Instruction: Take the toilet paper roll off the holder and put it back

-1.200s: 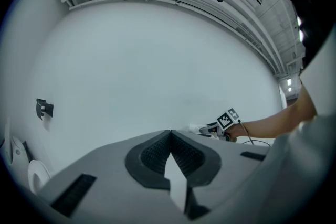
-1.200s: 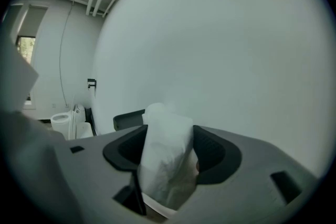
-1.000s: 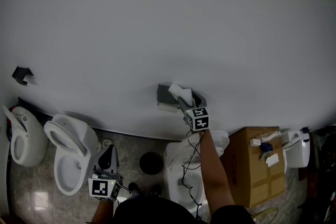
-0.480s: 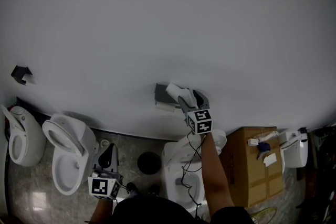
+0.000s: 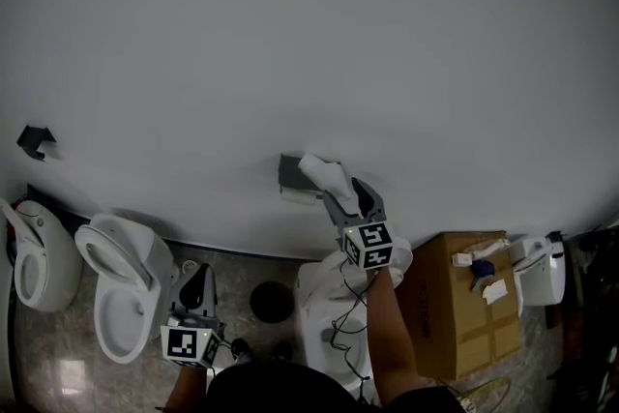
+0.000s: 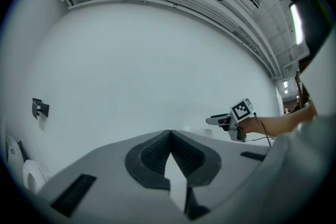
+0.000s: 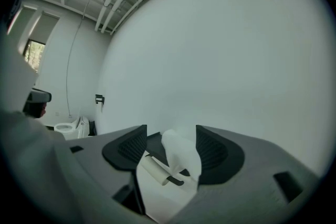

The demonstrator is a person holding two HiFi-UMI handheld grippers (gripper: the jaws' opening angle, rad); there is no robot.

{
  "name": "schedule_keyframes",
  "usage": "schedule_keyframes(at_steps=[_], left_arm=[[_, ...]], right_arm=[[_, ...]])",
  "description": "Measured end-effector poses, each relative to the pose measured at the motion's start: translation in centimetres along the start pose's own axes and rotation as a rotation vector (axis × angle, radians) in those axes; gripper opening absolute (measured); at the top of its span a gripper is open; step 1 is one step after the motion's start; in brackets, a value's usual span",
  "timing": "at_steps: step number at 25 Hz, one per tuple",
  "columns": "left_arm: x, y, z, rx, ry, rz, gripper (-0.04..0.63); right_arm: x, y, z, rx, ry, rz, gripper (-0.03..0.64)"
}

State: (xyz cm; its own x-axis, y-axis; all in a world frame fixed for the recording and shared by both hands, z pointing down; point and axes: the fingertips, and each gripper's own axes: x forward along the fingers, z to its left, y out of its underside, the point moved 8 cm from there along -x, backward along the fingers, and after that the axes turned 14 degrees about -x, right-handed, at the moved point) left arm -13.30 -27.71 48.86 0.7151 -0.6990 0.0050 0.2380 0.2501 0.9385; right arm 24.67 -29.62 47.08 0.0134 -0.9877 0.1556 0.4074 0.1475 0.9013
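Held: toilet paper roll (image 5: 324,174), just beside holder (image 5: 288,169).
My right gripper (image 5: 346,193) clenches its paper; left gripper (image 5: 198,283) is closed, empty. I judge it best to level the roll with the holder before sliding on.

Soft, crumpled white paper of the toilet paper roll (image 7: 178,165) lies between the ribbed matt black pads (image 7: 130,147) of the right gripper (image 7: 170,136). Ahead is a smooth matt wall (image 5: 309,34); below are a glossy ceramic toilet (image 5: 116,276) and a cardboard box (image 5: 455,314).

Left gripper (image 6: 169,132), right gripper (image 7: 171,132): grey bodies, black ribbed fingers (image 6: 152,153), black-white marker cubes (image 5: 368,244); black cable (image 5: 344,285).
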Motion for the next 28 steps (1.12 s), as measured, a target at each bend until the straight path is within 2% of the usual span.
schedule_keyframes(at_steps=[5,7,10,16,19,28], left_arm=[[0.2,-0.4,-0.3,-0.021,0.009,-0.01,0.003],[0.3,-1.2,-0.5,-0.041,-0.001,-0.046,0.003],[0.4,-0.9,-0.2,-0.017,0.019,-0.084,0.003],[0.4,-1.9,-1.0,-0.02,0.009,-0.078,0.003],[0.3,-1.4,-0.8,-0.012,0.016,-0.081,0.003],[-0.4,-0.9,-0.7,0.005,0.032,-0.08,0.003]], right_arm=[[-2.5,-0.3,1.8,0.03,0.002,-0.028,0.273],[-3.3,-0.2,2.8,0.037,-0.001,-0.033,0.273],[-4.3,0.1,4.1,0.052,-0.005,-0.036,0.272],[-6.9,0.2,5.6,0.099,0.03,-0.059,0.264],[-8.5,0.1,6.1,0.12,0.047,-0.081,0.181],[-12.0,0.1,7.7,0.115,0.095,-0.07,0.085]])
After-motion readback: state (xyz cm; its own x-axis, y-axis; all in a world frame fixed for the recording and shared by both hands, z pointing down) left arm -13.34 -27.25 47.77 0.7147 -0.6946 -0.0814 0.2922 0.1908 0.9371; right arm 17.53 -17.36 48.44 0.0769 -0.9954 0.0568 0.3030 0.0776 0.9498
